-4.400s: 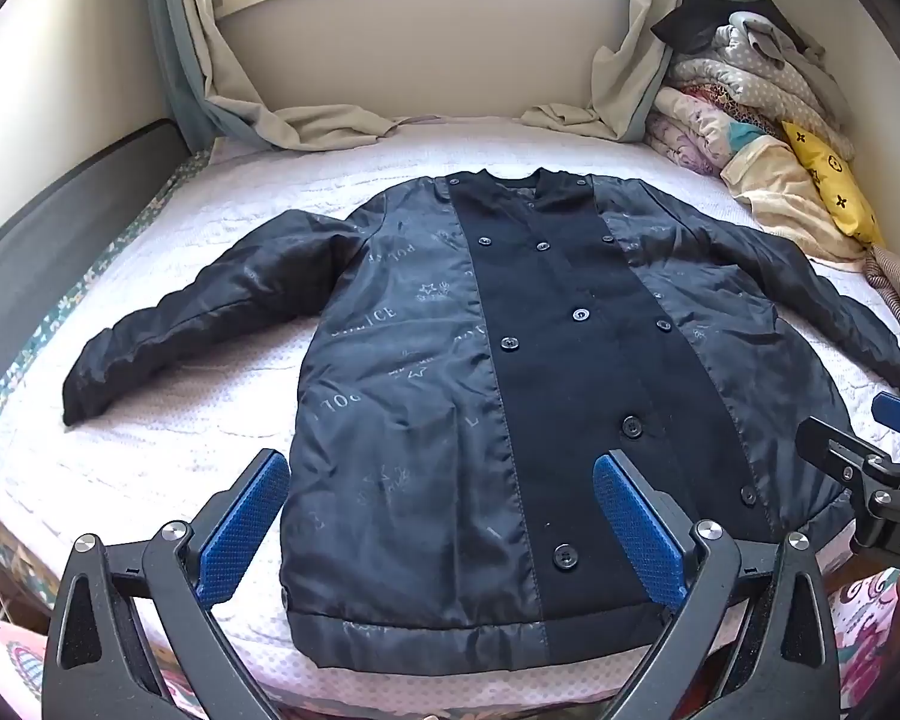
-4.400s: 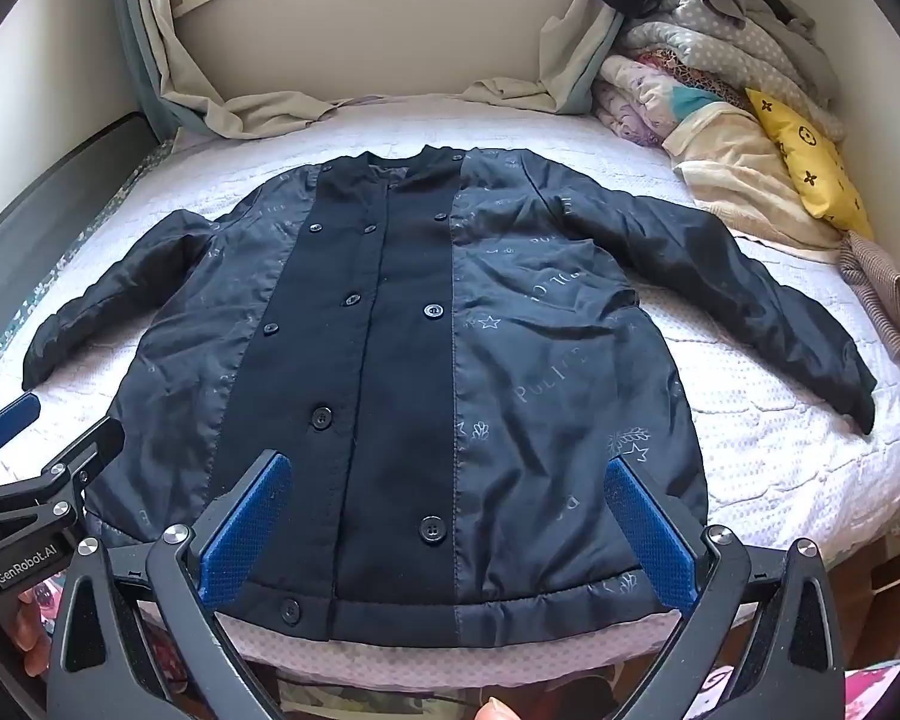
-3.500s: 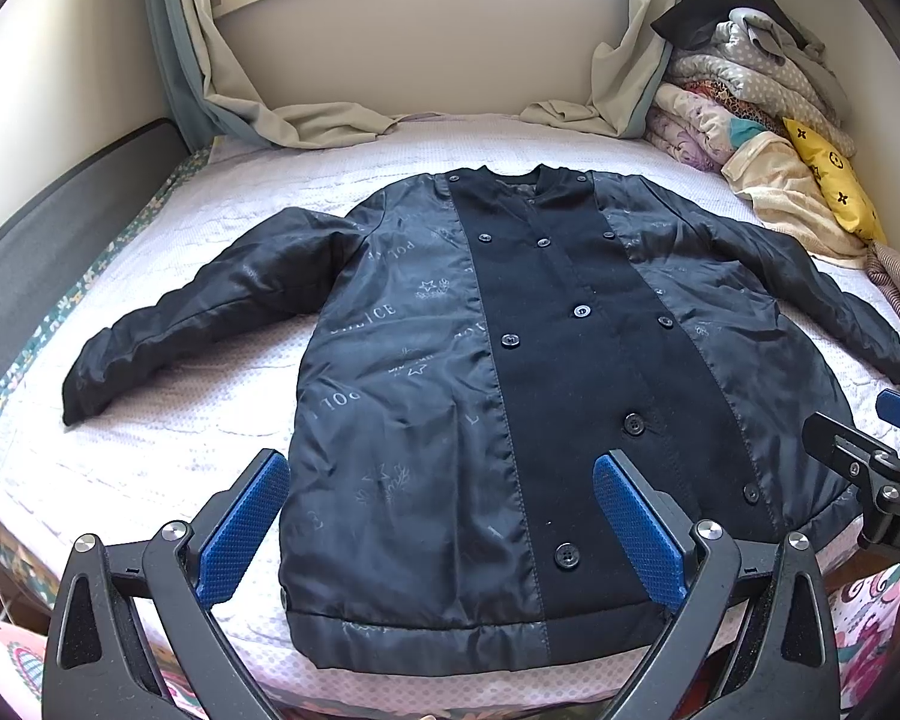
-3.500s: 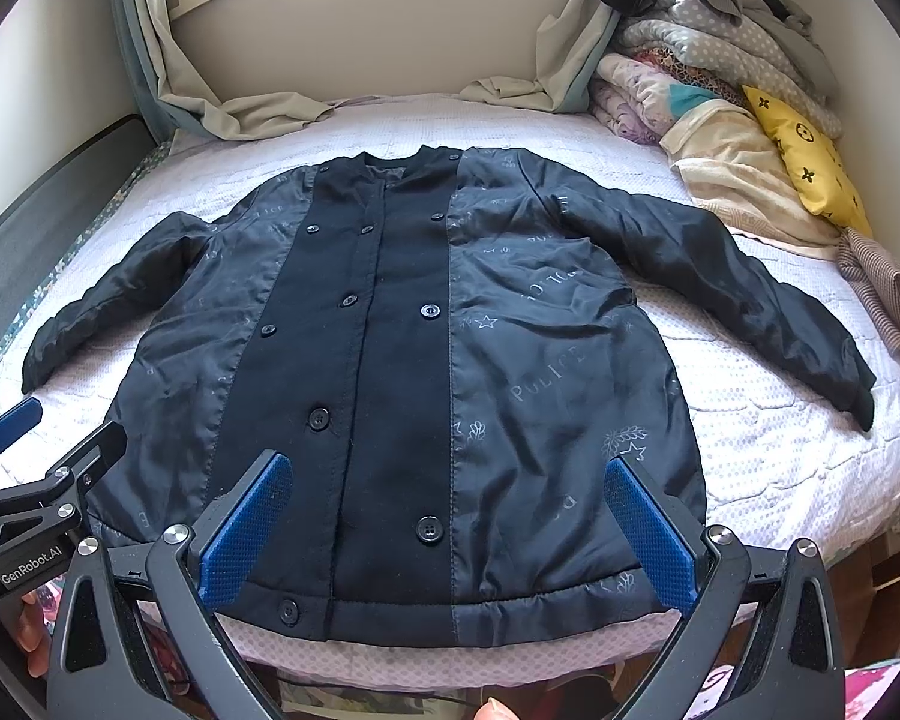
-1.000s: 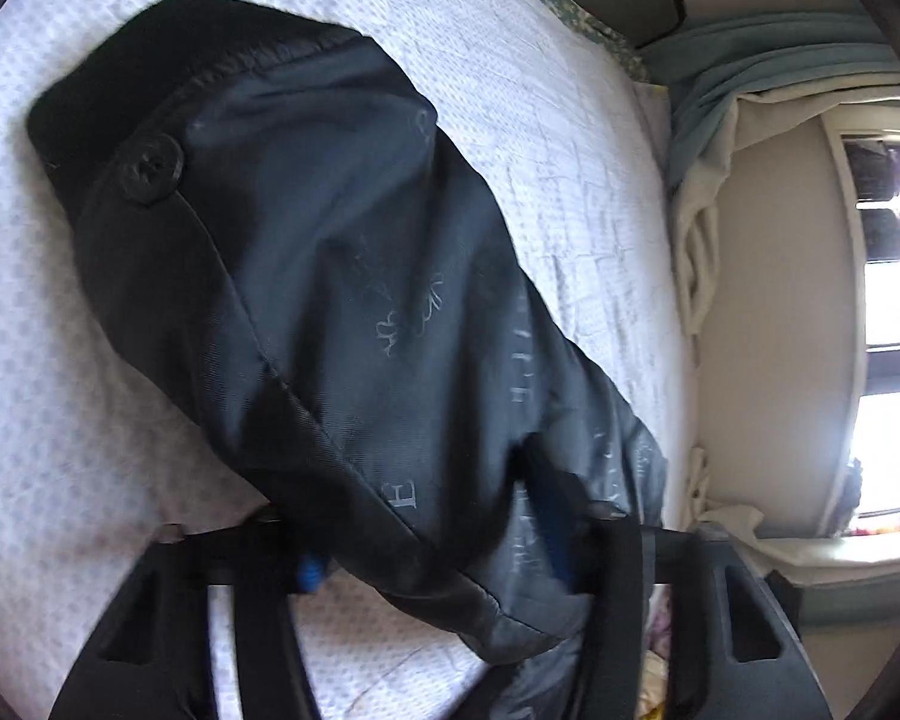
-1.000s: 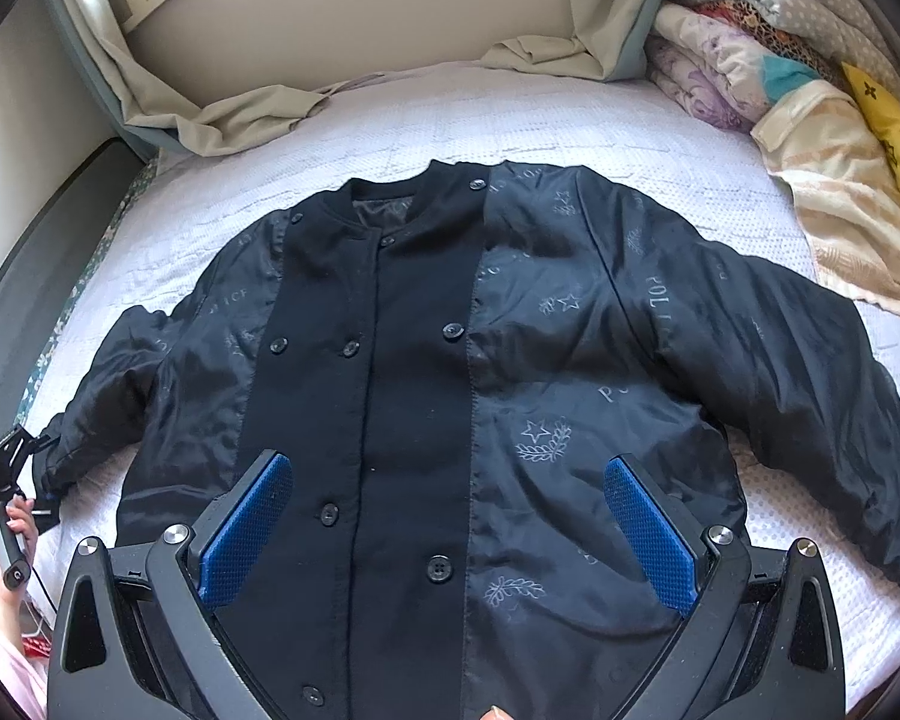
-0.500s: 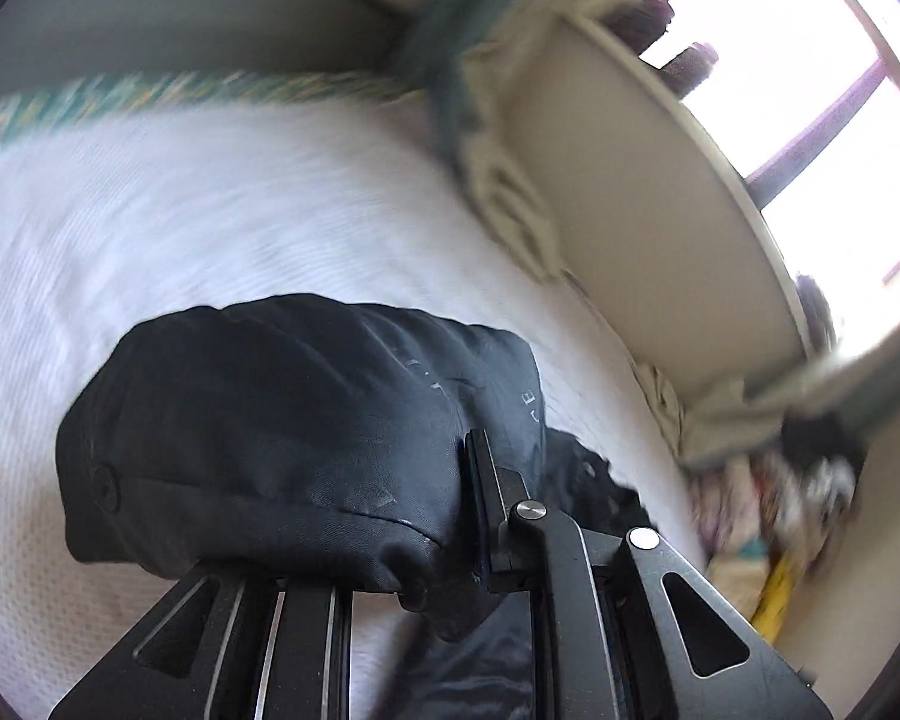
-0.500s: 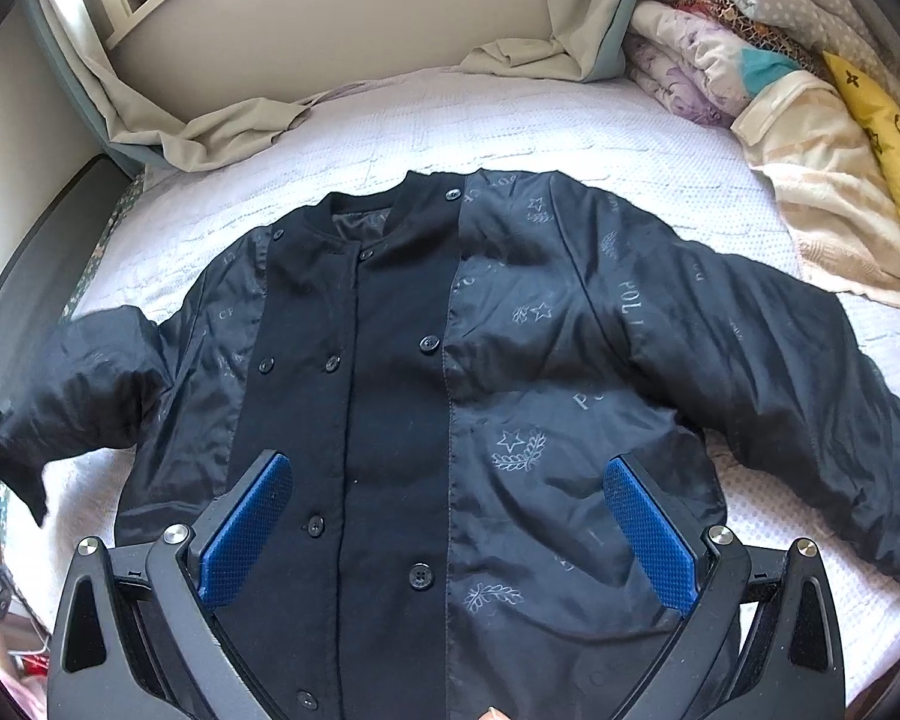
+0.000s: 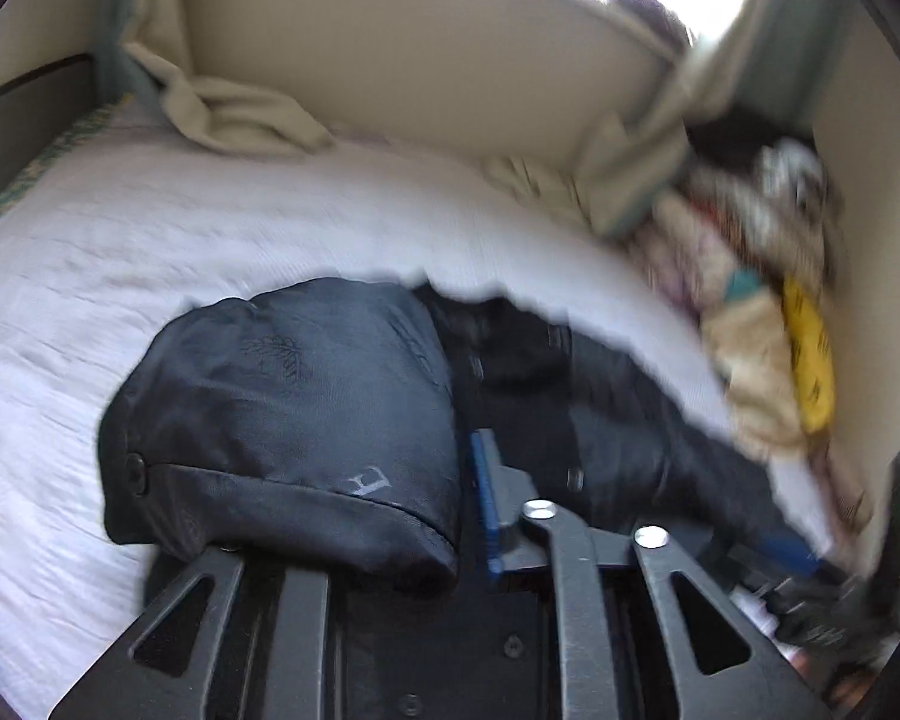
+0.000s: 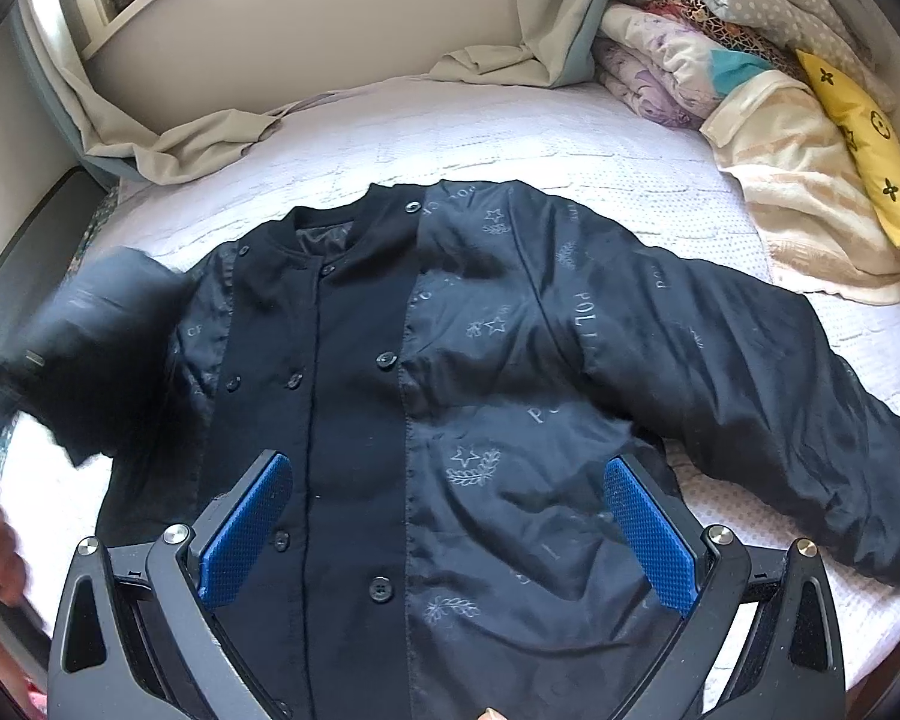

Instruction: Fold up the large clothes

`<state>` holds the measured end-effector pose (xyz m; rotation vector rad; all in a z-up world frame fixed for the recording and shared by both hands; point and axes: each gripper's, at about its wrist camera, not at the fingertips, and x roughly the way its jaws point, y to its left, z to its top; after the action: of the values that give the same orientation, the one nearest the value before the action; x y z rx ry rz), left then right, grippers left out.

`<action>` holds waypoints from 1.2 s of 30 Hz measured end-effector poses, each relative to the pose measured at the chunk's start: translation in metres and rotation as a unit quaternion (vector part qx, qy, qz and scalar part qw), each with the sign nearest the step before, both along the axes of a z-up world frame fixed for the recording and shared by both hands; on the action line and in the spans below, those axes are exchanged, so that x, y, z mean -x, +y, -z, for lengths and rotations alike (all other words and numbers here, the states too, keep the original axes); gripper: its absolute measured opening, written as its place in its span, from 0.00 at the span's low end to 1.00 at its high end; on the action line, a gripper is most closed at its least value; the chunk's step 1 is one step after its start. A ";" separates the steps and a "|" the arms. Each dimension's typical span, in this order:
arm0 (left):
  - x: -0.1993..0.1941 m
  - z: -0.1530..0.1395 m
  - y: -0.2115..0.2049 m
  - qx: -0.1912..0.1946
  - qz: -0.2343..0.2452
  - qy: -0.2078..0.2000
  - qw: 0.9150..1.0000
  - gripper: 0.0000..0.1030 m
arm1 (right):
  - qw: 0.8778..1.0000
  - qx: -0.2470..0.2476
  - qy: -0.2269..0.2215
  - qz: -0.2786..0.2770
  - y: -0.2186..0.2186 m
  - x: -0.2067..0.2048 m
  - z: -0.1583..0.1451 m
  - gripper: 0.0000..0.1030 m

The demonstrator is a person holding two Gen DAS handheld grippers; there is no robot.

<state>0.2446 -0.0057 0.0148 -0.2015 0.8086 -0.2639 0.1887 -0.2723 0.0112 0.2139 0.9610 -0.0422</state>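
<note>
- The quilted black coat (image 10: 450, 396) lay face up across the knobbly white bedspread (image 10: 510, 126), collar toward 12 o'clock.
- The left gripper (image 9: 354, 516) held the glossy, puffy sleeve (image 9: 282, 420) bunched between its jaws, which were easing apart.
- The right gripper (image 10: 444, 528) hung with jaws wide over the hem at 6 o'clock, its ribbed blue pads (image 10: 651, 534) bare.

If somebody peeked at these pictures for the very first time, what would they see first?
First, the big black coat spread buttoned-up across the white bed. Next, its sleeve, bunched between the fingers of the left gripper, whose jaws are opening, while the right gripper hangs open over the coat's front. Last, the yellow pillow on the blanket pile at the far right.
</note>
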 end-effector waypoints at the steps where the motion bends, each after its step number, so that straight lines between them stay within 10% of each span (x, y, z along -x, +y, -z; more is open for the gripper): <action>1: -0.002 0.016 -0.009 -0.010 0.010 0.019 1.000 0.36 | 1.000 0.003 0.004 0.001 -0.001 -0.001 0.002 1.00; 8: -0.003 0.080 -0.048 -0.060 0.059 0.099 0.992 0.61 | 0.999 -0.003 0.029 0.018 -0.019 -0.005 0.016 1.00; 18: 0.046 0.044 -0.029 -0.075 0.077 0.093 0.990 0.92 | 0.995 0.026 0.095 -0.003 -0.008 -0.004 0.058 1.00; 27: 0.042 0.004 0.025 -0.137 -0.037 0.014 0.990 0.98 | 0.983 0.113 0.138 -0.032 0.018 -0.007 0.102 1.00; 36: 0.034 -0.049 0.098 -0.124 -0.142 -0.033 0.981 0.99 | 0.981 0.083 0.177 -0.007 0.013 -0.017 0.112 1.00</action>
<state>0.2103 0.0927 0.0636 -0.0722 0.7281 0.0998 0.2052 -0.2595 -0.1004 0.0438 1.3066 -0.1505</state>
